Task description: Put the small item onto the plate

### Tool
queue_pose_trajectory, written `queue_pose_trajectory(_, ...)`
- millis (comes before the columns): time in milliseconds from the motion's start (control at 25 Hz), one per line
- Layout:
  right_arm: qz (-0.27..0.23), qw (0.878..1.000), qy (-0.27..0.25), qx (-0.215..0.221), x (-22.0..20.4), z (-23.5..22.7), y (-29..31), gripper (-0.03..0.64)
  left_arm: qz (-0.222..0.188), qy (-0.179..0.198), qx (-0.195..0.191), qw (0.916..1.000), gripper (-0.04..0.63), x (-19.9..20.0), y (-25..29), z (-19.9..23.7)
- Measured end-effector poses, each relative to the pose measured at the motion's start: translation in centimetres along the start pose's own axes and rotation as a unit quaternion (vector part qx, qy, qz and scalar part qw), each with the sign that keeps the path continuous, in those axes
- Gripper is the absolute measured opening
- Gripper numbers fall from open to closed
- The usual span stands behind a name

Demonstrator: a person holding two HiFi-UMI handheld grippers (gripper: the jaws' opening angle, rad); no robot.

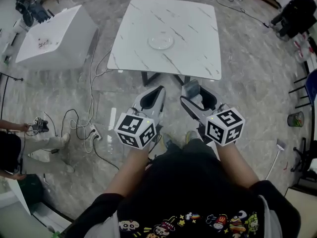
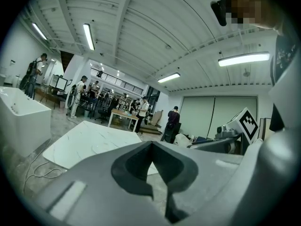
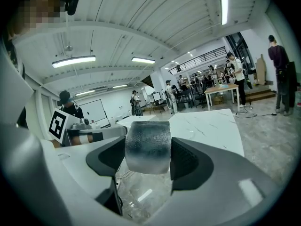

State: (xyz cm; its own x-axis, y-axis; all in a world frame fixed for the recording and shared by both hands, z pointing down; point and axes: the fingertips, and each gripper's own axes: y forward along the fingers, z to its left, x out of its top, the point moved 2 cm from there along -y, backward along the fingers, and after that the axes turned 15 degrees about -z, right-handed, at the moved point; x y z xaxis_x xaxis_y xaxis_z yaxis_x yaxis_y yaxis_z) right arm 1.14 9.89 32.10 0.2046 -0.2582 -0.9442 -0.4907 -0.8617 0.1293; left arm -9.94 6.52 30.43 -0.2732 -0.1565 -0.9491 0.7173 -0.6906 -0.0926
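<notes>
A clear round plate [image 1: 161,40] lies on the white marble table [image 1: 198,58] ahead of me. My right gripper [image 1: 191,87] is shut on the small item [image 1: 190,89], a grey, textured cylinder. In the right gripper view the small item [image 3: 147,146] fills the gap between the jaws of the right gripper [image 3: 147,149]. My left gripper [image 1: 157,89] hangs beside it, and in its own view the left gripper [image 2: 151,145] is shut with nothing in it. Both grippers are over the floor, short of the table's near edge.
A second white table [image 1: 54,33] stands at the left. Cables and a power strip [image 1: 94,132] trail over the floor at the left. A person's hand holds a device [image 1: 38,125] there. A green bin [image 1: 295,119] stands at the right. People stand in the background.
</notes>
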Motion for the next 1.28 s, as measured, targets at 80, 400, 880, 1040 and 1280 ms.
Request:
queue_pose_trajectory(80,-0.002,1.000,0.001,0.001,0.2,0.0,0.6,0.331,-0.001,0.000,0.000,1.0000,0.000,0.2,0.1,0.4)
queue_pose_trajectory(400,-0.003,1.000,-0.002,0.022,0.9,-0.8,2.6,0.331,-0.002,0.011,0.010,0.9999,0.000,0.8,1.5,1.5)
queue_pose_trajectory(880,0.022,0.998,0.007,0.058,1.6,-7.6,8.9,0.331,0.018,0.014,0.043,0.9988,0.000,-0.7,9.1,5.4)
queue_pose_trajectory(1040,0.033,0.997,0.004,0.069,2.3,-10.8,11.7,0.331,0.026,0.011,0.056,0.9980,0.000,-1.4,12.6,7.2)
queue_pose_trajectory(1280,0.050,0.995,0.006,0.084,2.6,-14.6,15.1,0.331,0.026,0.012,0.081,0.9964,0.000,-2.0,16.7,9.6)
